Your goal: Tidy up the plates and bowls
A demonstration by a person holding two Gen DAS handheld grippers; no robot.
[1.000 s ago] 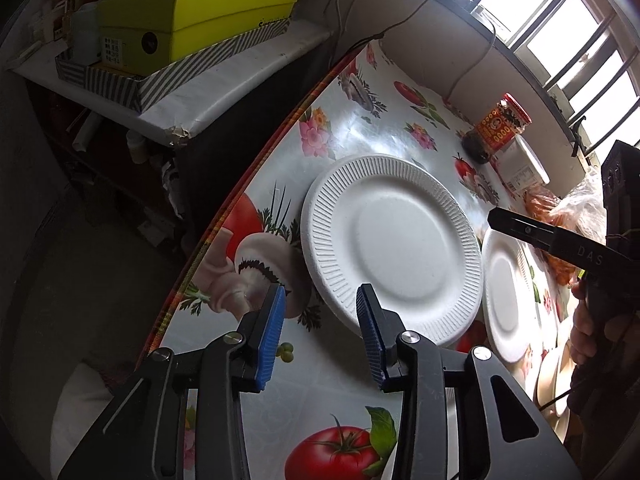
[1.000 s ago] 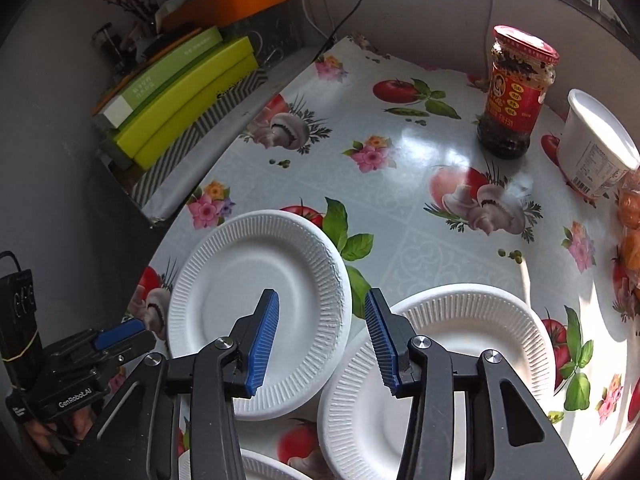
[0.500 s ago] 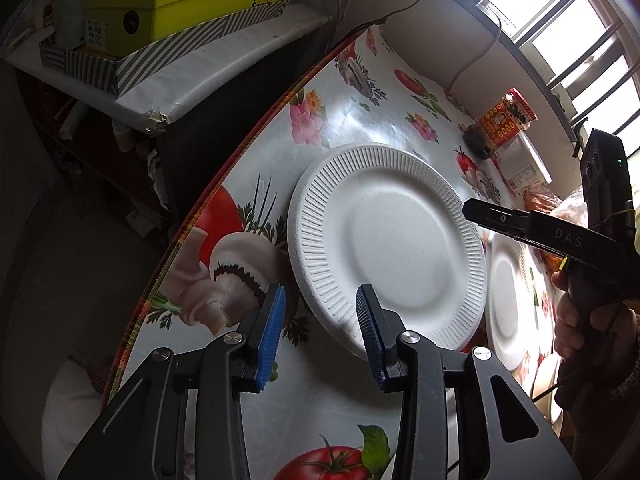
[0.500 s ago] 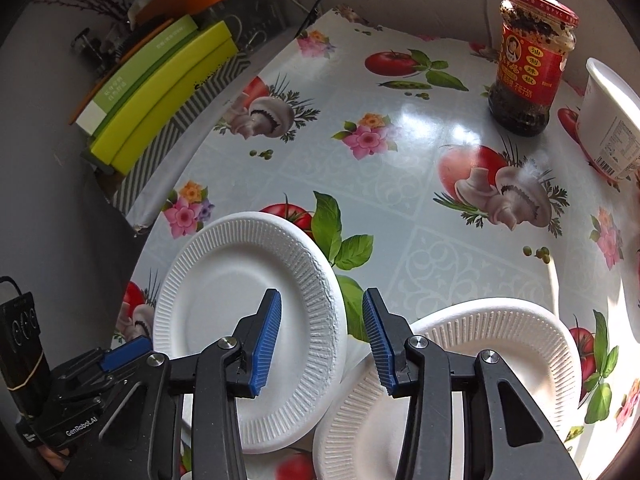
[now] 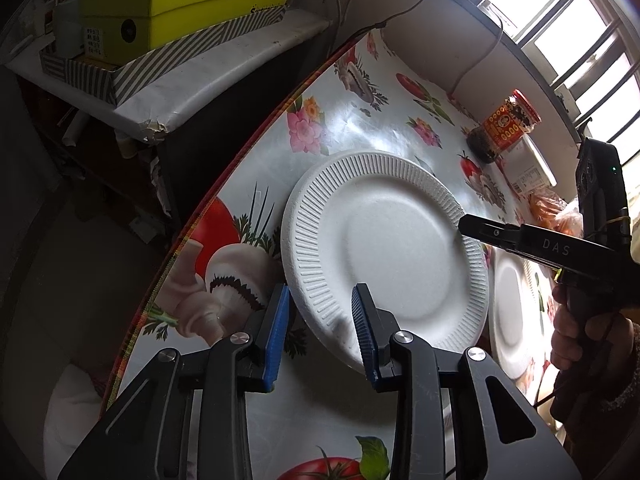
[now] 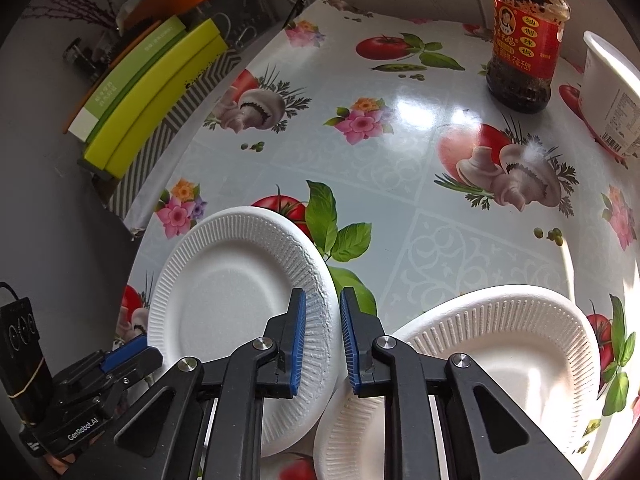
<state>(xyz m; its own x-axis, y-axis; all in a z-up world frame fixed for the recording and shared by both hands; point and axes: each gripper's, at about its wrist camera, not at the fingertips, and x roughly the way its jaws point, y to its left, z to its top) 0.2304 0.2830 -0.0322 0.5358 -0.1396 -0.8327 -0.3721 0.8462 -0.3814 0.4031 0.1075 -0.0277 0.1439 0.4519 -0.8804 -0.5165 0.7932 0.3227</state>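
the right gripper [image 6: 323,340] had just been closing, and its jaws were seen clamped on the right rim of the near paper plate [image 6: 240,280], which lay at the table's [image 6: 400,140] left edge. the left gripper [image 5: 320,334] had also been narrowing, but its pads were not yet pressed on the opposite rim standing between them. a lift toward the second plate [image 6: 500,344] just beside it seemed imminent. farther back, a sauce jar [image 6: 524,40] was left standing.
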